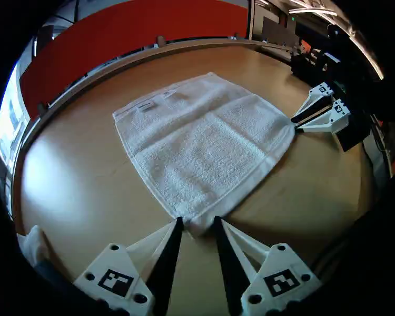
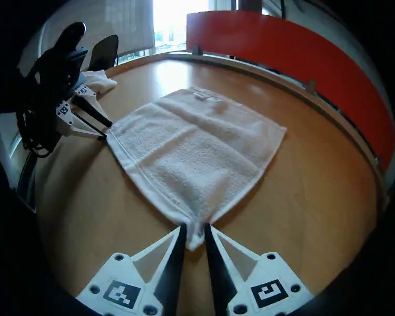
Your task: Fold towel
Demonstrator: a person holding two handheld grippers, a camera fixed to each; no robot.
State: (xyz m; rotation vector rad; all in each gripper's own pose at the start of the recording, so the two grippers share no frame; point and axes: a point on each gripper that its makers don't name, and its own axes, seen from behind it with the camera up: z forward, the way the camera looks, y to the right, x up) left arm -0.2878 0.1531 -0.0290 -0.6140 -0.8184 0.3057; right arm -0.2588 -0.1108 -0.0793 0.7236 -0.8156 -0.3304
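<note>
**Two grippers at two corners of a towel**

A white towel (image 1: 197, 142) is lying flat and open in the middle of a round wooden table (image 1: 81, 200). One corner is pointing at each gripper.

In the left gripper view, the left gripper (image 1: 197, 222) is sitting low at the near corner. Its two black fingers are standing a little apart, and the corner is lying in the gap between them. I cannot tell if they are squeezing it.

In the right gripper view, the right gripper (image 2: 195, 227) is holding the next corner. Its fingers are close together and are pinching the cloth, which is bunching into small folds there, with the tip poking out toward the camera.

A red board (image 1: 134, 26) is standing behind the table. Another white cloth (image 2: 100, 80) is lying near the table's edge, beside the left gripper.
</note>
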